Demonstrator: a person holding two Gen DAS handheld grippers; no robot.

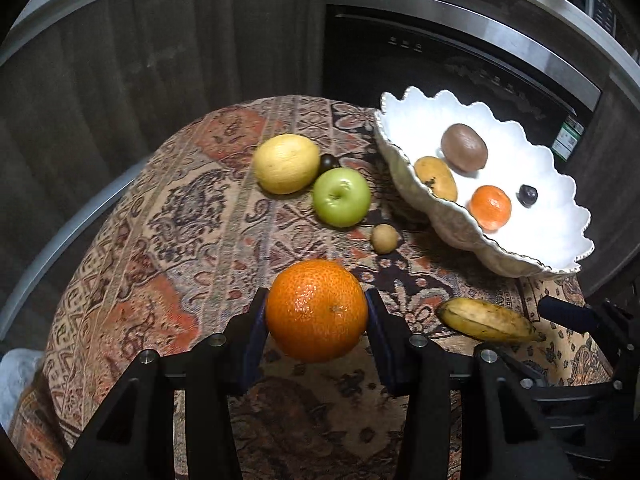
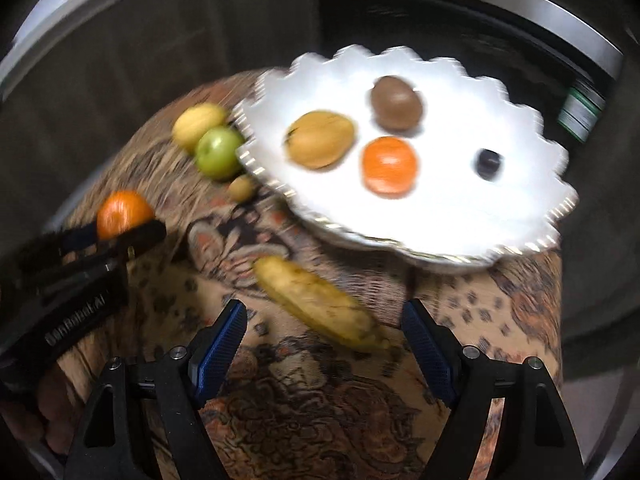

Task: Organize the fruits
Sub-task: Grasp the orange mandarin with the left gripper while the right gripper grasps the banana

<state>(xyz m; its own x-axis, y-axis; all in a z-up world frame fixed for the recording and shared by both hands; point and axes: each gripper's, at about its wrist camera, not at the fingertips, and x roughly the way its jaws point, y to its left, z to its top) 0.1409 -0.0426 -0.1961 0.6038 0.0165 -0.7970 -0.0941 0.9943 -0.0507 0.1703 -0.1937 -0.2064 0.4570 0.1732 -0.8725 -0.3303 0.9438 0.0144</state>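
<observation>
**Orange in the left gripper, banana lined up for the right one**

Going left to right. The left gripper (image 1: pixel 316 312) is clamped on the orange (image 1: pixel 316 310), both pads pressed against its sides, and the fruit looks held clear of the cloth (image 1: pixel 160 220). The bowl (image 1: pixel 532 240) sits up and to the right of it, so carrying the orange over means a diagonal move that way. In between on the cloth are the lemon (image 1: pixel 286 163), the apple (image 1: pixel 341 197) and a small round tan fruit (image 1: pixel 384 238), which looks like it sits closest to that path.

Next the banana (image 2: pixel 320 304). It lies on the cloth just short of the bowl's near rim, and its long axis runs diagonally across the right-wrist view, upper left to lower right. The right gripper (image 2: pixel 324 344) is spread wide with nothing in it, and the banana's lower end sits roughly between the fingers. That view is blurry, though. The right hand is clearly nearer, so the banana looks like its job, probably with some wrist roll to close across the narrow side.

The bowl already holds a kiwi (image 1: pixel 464 147), a mandarin (image 1: pixel 490 207) and two more.
</observation>
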